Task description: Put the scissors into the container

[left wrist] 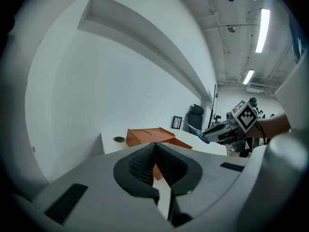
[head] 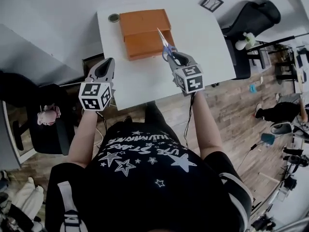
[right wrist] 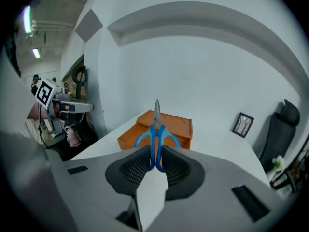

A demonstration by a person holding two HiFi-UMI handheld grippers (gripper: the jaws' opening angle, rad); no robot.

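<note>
Head view first. I'm looking down on a white table (head: 203, 47) with the orange container (head: 145, 33) at its far side, a stepped box with one half higher than the other. A small round disc (head: 113, 18) sits just beside the container's far left corner. A picture frame (head: 211, 2) lies at the table's far right, well apart, and a black chair (head: 256, 18) stands beyond that edge. Nothing lies on the table between my tongs and the box. The right gripper (head: 176, 58) holds the scissors (head: 164, 41) by their blue handles. The blade points away from me, its tip over the container's right edge. The left gripper (head: 105, 67) hangs off the table's near left corner, well apart from the box.

Left gripper view. The left gripper's (left wrist: 154, 158) black pads meet at the tips, with nothing between them. Past them I see the container (left wrist: 149, 135), the disc (left wrist: 119, 139) to its left, and the frame (left wrist: 176, 122) and chair (left wrist: 195, 115) behind. On the right, the right gripper (left wrist: 219, 129) carries the scissors (left wrist: 195, 131) up in the air, off the tabletop.

Right gripper view. The right gripper (right wrist: 155, 161) is clamped on the scissors (right wrist: 157, 134), its pads pressing the two blue loops from either side. The silver blades are shut together into one narrow point, standing straight up in the picture, with the container (right wrist: 171, 124) right behind them. The frame (right wrist: 242, 124) leans at the right, and the left gripper (right wrist: 72, 105) shows far off at the left.
</note>
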